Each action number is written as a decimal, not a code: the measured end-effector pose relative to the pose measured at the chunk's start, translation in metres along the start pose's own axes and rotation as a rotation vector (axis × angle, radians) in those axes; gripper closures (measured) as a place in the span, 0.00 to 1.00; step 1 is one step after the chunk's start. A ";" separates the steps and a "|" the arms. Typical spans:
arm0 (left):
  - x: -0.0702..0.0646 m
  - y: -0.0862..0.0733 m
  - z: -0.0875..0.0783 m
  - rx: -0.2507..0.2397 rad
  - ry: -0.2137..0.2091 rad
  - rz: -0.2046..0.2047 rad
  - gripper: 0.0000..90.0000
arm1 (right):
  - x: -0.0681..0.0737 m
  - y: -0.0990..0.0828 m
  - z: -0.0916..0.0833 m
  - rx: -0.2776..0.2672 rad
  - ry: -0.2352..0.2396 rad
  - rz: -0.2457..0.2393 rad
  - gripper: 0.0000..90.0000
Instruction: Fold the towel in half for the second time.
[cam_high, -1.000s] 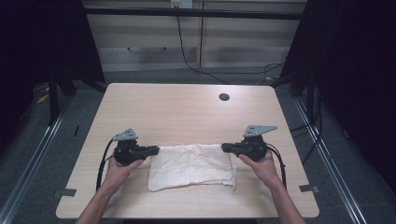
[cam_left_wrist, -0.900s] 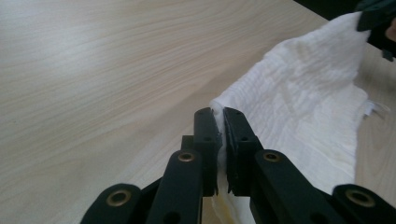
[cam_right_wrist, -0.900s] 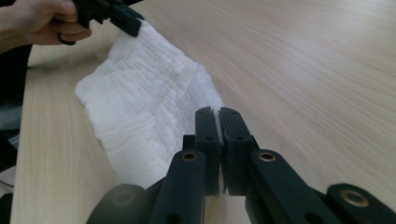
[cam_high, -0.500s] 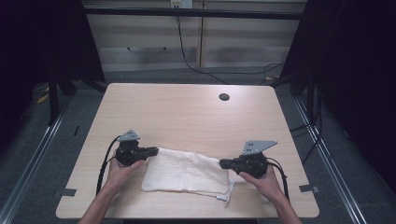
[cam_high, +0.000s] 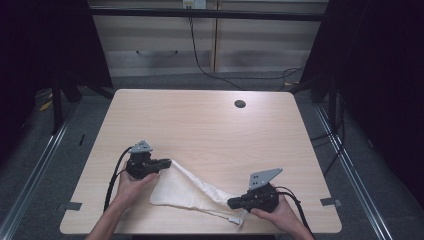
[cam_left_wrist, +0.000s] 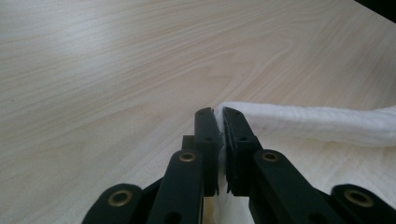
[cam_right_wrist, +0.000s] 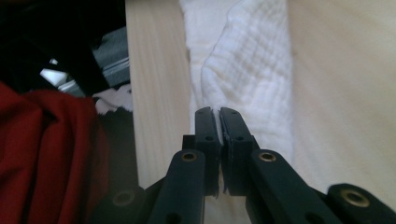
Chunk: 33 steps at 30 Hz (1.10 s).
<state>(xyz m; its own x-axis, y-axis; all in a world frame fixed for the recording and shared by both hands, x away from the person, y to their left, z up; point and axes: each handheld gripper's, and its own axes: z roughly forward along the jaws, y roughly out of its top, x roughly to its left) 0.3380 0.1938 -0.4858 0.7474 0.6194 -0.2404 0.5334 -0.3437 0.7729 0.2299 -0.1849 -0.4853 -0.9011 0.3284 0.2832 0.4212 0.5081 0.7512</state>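
Folding a white cloth (cam_high: 192, 192) on the wooden bench (cam_high: 210, 127). Left claw (cam_high: 167, 163) pressed together on the cloth's far-left corner, seen in the left gripper view as a thin white layer pinched between the black jaws (cam_left_wrist: 219, 140). Right claw (cam_high: 233, 202) likewise clamped on the opposite corner (cam_right_wrist: 219, 135), white weave trapped between its jaws. Since a second ago: cloth no longer lying as a flat rectangle between the two hands; right corner dragged toward the near bench edge and slightly lower, left corner kept nearly in place. Cloth now stretched into a slanted, twisted band from the left claw down to the right, its lower part resting near the front edge. Probably the start of bringing one end over for a fold, or a pull to straighten; fold itself not yet made, both grips needed to stay firm
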 end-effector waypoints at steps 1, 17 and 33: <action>0.000 0.000 0.000 0.000 -0.001 -0.001 0.95 | 0.001 -0.001 0.003 0.015 0.009 -0.002 0.97; -0.005 0.015 -0.009 -0.110 -0.007 0.013 0.95 | -0.012 0.001 0.014 0.103 -0.147 0.012 0.98; -0.037 0.012 -0.033 -0.110 -0.053 0.154 0.95 | -0.037 0.005 0.006 0.085 -0.278 0.095 0.98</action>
<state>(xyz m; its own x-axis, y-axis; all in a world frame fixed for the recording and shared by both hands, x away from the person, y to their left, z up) 0.3037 0.1900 -0.4482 0.8383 0.5263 -0.1422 0.3663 -0.3505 0.8620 0.2659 -0.1900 -0.4955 -0.7993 0.5771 0.1673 0.5202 0.5253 0.6733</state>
